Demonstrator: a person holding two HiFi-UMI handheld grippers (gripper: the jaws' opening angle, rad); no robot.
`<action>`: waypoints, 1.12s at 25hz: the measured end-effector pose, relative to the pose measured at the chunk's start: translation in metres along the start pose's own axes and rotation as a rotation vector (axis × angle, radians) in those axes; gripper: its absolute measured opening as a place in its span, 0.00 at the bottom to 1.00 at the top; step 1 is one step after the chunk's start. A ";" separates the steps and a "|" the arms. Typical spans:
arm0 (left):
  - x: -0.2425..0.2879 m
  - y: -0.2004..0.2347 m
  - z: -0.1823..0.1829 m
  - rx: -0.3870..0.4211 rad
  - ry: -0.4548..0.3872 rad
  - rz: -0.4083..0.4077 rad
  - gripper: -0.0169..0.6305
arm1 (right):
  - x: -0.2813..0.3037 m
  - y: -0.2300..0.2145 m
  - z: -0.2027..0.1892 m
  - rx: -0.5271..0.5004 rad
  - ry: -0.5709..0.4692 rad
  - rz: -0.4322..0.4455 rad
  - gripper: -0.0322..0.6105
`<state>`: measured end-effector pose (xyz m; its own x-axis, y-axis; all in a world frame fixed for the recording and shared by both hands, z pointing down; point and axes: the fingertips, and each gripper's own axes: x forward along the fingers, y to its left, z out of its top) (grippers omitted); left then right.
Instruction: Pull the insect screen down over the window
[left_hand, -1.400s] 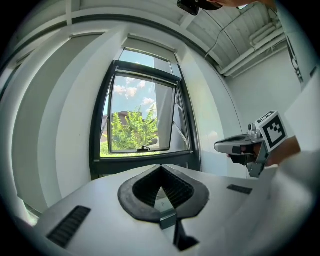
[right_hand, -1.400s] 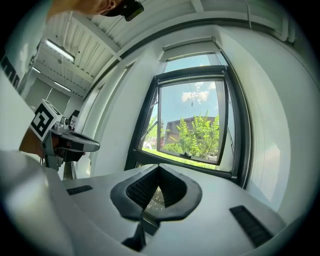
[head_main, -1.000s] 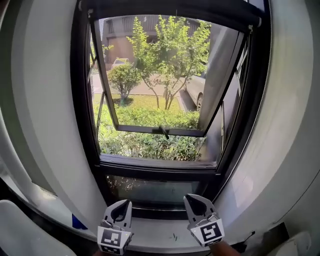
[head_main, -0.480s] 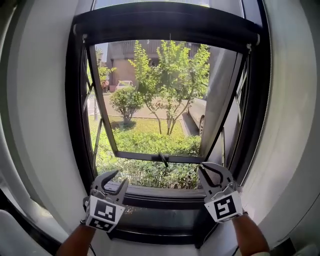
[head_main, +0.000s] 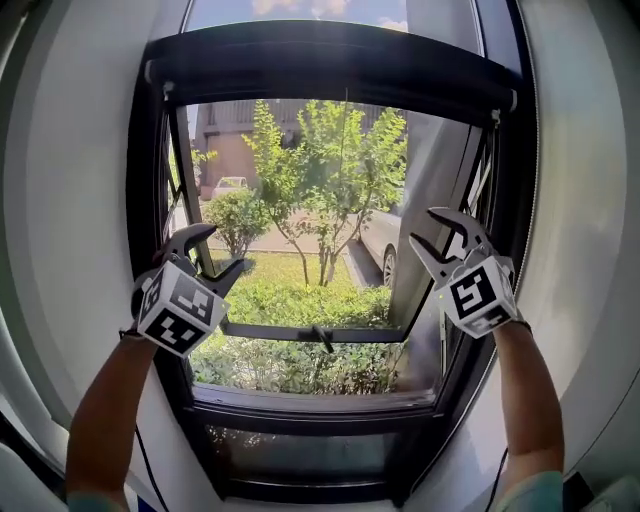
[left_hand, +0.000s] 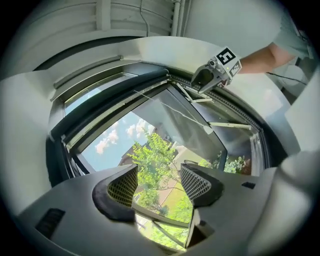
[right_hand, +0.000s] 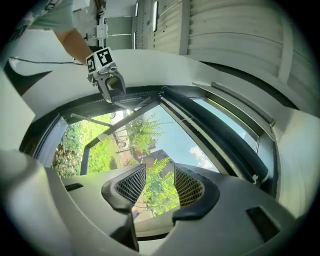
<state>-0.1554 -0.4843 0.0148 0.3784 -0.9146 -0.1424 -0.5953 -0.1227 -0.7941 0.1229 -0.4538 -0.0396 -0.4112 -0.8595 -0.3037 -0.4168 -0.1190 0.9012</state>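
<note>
**Both claws beside the window, screen rolled at the top**

The head view places the left gripper (head_main: 218, 250) by the window frame (head_main: 148, 200) on the left and the right gripper (head_main: 428, 230) at the right. Both are well below the insect screen (head_main: 330, 70), which is rolled in its dark housing across the top. Only the gripper views show the mesh pads (left_hand: 123, 186). Each pair stands apart, having just been opening, with only the far tree (left_hand: 155, 155) showing between them.

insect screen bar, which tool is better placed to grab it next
Right, marginally: the right tool sits slightly higher, nearer the insect screen bar than the left tool. Both just opened, empty.
</note>
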 end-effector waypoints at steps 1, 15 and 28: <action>0.007 0.014 0.001 0.027 0.011 0.012 0.44 | 0.008 -0.013 0.001 -0.042 0.016 -0.009 0.30; 0.053 0.178 0.062 0.319 0.091 0.213 0.59 | 0.070 -0.174 0.022 -0.266 0.202 -0.186 0.33; 0.074 0.226 0.070 0.428 0.174 0.266 0.62 | 0.090 -0.195 0.000 -0.375 0.310 -0.164 0.34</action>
<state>-0.2123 -0.5529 -0.2163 0.1090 -0.9474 -0.3010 -0.2988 0.2576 -0.9189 0.1675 -0.5078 -0.2429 -0.0810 -0.9150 -0.3953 -0.1127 -0.3856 0.9157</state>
